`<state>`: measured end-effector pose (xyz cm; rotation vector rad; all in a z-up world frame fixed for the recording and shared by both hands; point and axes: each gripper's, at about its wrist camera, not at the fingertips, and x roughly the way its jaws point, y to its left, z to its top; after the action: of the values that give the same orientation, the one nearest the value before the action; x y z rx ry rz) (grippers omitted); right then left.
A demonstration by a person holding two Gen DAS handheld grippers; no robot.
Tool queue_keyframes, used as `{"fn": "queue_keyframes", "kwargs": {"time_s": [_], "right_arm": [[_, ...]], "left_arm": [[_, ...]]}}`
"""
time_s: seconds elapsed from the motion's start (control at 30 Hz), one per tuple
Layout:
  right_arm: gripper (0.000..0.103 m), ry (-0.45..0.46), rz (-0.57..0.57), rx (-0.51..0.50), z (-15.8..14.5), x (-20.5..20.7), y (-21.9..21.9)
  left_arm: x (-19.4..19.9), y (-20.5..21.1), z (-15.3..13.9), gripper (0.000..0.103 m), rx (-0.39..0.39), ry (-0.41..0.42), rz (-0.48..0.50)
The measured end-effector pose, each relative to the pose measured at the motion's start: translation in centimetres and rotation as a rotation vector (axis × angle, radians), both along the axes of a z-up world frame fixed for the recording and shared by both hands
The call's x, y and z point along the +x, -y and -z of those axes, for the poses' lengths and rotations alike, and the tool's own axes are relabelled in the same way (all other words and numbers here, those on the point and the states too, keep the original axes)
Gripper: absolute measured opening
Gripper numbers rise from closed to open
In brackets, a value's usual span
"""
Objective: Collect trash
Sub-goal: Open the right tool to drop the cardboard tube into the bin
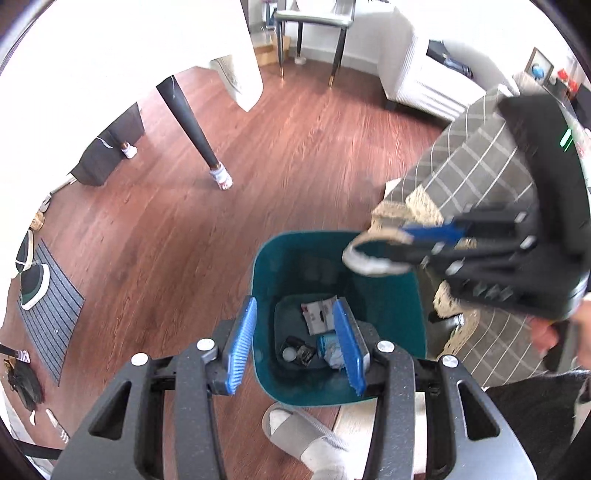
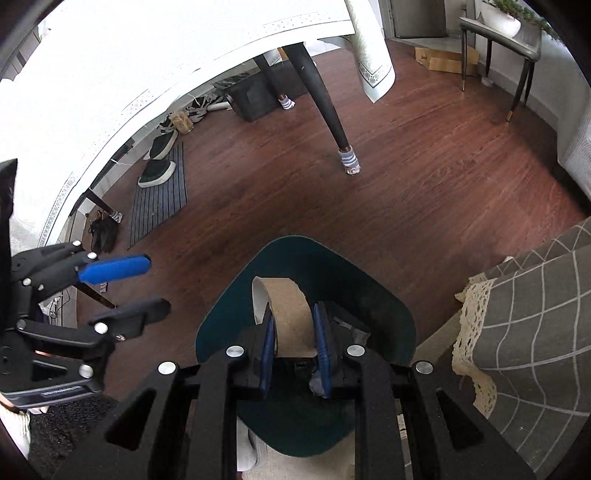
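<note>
Right jaws: my right gripper (image 2: 293,345) has its jaws closed narrow on a curled strip of cardboard (image 2: 286,310), brown on one face and white on the other.
Cardboard: it arches up and forward out of the blue pads (image 2: 322,350) and hangs directly over the open bin (image 2: 384,314); from the left wrist view the same strip (image 1: 369,254) loops over the bin's far right rim.
Left jaws: my left gripper (image 1: 295,343) is spread wide with nothing between its pads (image 1: 243,343); it hovers above the near side of the bin (image 1: 266,266).
Bin: dark teal, rounded square, standing on the wood floor (image 1: 184,221).
Bin contents: a crumpled printed wrapper (image 1: 317,314), a small black item (image 1: 297,354) and a light blue wad (image 1: 330,352) lie on the bottom.
My foot: a grey slipper (image 1: 295,424) over a white sock sits just beside the bin's near edge.
Right of the bin: a grey checked cover (image 2: 535,314) with a lace trim lies close to it.
Farther out: a dark table leg (image 2: 325,110) with a striped sock on its foot stands well apart on the floor, under a white tablecloth (image 2: 147,74).
Far left: shoes (image 2: 159,162) rest on a striped mat (image 2: 162,199) by the wall.
Far back: a chair (image 1: 314,22) stands against the wall.
</note>
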<state>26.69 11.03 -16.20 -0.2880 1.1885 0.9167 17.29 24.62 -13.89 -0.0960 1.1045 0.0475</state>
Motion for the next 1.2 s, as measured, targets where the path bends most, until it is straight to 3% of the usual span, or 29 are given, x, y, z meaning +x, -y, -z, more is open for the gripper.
{"fn": "queue_keyframes", "kwargs": {"time_s": [0.4, 0.67, 0.97, 1.2], "right_arm": [[0.020, -0.036, -0.022, -0.127, 4.7, -2.2, -0.6], [0.020, -0.045, -0.059, -0.217, 7.6, -3.7, -0.3], [0.021, -0.060, -0.065, -0.264, 8.7, -4.1, 1.2], [0.021, -0.030, -0.088, -0.221, 7.5, -4.8, 2.3]], "left_arm": [[-1.3, 0.3, -5.9, 0.041, 0.031, 0.214, -0.049], [-1.9, 0.3, -8.8, 0.038, -0.009, 0.303, -0.081], [-1.6, 1.7, -11.5, 0.038, -0.043, 0.365, -0.084], [-1.0, 3.2, -12.7, 0.038, -0.054, 0.401, -0.074]]}}
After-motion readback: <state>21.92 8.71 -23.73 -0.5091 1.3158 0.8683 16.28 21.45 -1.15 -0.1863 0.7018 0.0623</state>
